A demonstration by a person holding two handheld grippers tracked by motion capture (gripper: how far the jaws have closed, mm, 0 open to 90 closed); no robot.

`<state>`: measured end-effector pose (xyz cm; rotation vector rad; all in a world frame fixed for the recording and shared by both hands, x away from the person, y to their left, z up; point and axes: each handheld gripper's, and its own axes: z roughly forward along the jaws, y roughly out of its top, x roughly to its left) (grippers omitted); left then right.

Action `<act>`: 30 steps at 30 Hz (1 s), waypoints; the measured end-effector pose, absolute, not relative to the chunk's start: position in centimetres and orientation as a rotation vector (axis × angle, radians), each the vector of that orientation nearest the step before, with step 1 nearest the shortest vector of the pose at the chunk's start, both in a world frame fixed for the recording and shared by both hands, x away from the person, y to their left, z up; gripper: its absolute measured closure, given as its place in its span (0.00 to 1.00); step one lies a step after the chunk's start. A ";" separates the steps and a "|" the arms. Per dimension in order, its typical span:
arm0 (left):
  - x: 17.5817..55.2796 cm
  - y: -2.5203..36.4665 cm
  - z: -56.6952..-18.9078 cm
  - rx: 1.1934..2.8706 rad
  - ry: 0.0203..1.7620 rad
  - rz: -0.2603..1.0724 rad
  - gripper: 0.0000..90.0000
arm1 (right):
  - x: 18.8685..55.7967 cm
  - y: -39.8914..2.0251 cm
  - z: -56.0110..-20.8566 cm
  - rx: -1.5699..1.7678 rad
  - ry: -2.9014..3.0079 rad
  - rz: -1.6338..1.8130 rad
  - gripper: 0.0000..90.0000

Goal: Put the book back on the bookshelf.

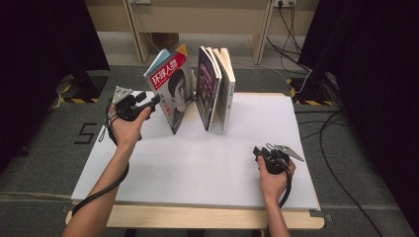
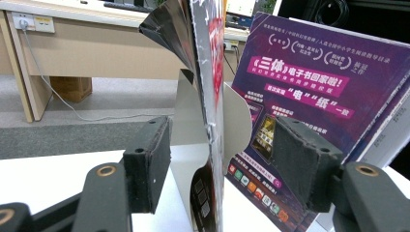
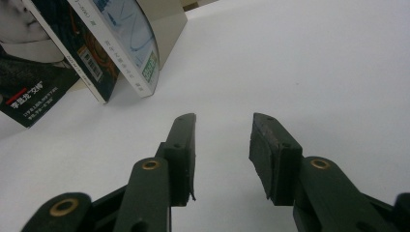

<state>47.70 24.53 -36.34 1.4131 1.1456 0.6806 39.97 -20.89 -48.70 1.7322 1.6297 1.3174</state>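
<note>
A magazine (image 1: 170, 91) with a red header stands upright and tilted at the back of the white table (image 1: 197, 168). Its edge (image 2: 209, 121) runs between the jaws of my left gripper (image 1: 158, 101) (image 2: 225, 166). The jaws are open, with a gap on each side of the pages. Right of the magazine leans a purple book (image 1: 206, 86) (image 2: 309, 82) against several more books (image 1: 225, 89). My right gripper (image 1: 257, 150) (image 3: 222, 154) rests low at the table's right front. It is open with bare table between its jaws, and the book spines (image 3: 121, 43) are farther off.
A white bookend (image 2: 186, 111) stands behind the magazine. A wooden desk (image 1: 197, 19) is beyond the table, and cables (image 1: 296, 74) lie on the floor at the back right. Dark curtains hang on both sides. Bare white tabletop stretches between the two hands.
</note>
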 end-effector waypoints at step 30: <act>44.6 27.2 -38.2 1.459 1.146 0.717 0.42 | 39.9 -21.0 -48.6 1.726 1.625 1.317 0.69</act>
